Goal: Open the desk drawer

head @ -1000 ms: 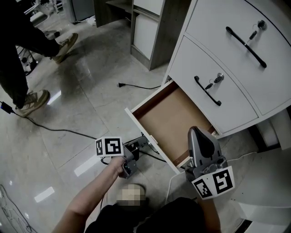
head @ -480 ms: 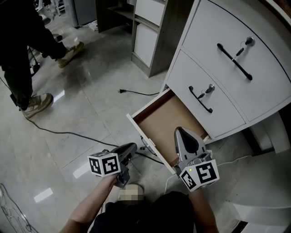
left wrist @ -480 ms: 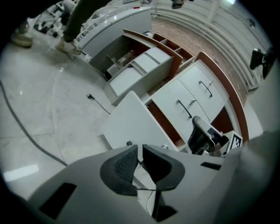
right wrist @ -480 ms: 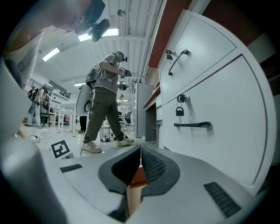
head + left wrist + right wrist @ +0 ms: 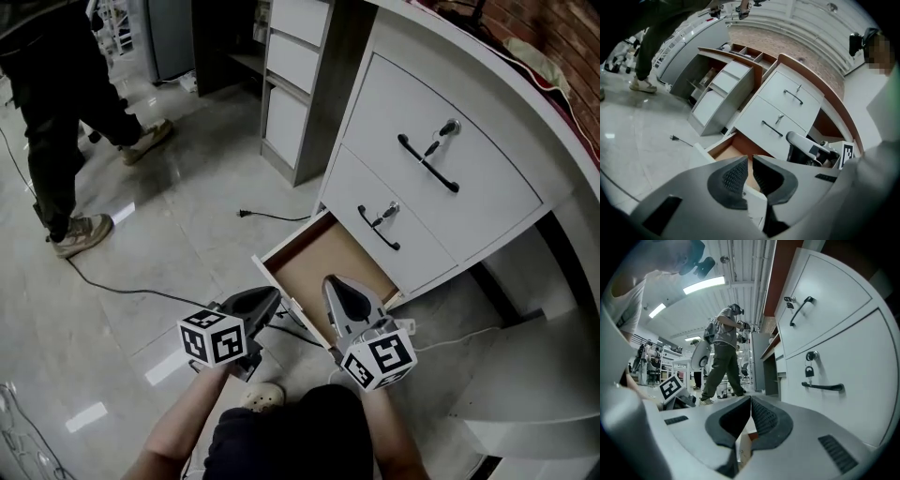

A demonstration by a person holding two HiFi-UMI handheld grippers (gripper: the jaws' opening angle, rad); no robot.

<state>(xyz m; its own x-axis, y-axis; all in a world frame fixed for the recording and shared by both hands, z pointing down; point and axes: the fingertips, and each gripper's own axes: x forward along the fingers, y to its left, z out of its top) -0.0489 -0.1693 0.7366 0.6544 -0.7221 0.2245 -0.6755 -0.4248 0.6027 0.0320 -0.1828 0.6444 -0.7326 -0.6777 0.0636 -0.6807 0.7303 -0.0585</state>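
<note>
Fingers first: the grey plastic left gripper has its ribbed dark pads a thin slit apart. They've just been opening a touch, with nothing between them. The matching right gripper has its tips pressed together, empty too. The bottom drawer of the curved white desk, brown wood-look inside, stands pulled out over the glossy grey tile floor. Its white front is mostly hidden behind both gripper bodies, and its handle is hard to make out.
</note>
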